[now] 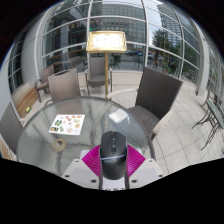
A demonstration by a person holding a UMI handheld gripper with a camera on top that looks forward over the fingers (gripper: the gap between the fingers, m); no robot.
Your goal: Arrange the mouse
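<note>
A round glass tabletop is sitting on a paved terrace, its clear surface letting the pale floor tiles show through and catching soft reflections. Behind it a tall curved wall of glass panes in dark frames is closing in the space, with office buildings showing beyond. Dark metal chairs with flat, plain backs are standing around the far edge of the tabletop, and a wooden stand with a sloped, light-coloured top is rising behind them.

Toward the left edge of the tabletop a white card printed with small coloured pictures is lying flat.

At the near edge, the mouse is resting between the fingers. It is dark grey and smoothly rounded, with a matte shell. The magenta pads are sitting close against both its sides, and the fingers appear to be clasping it.
</note>
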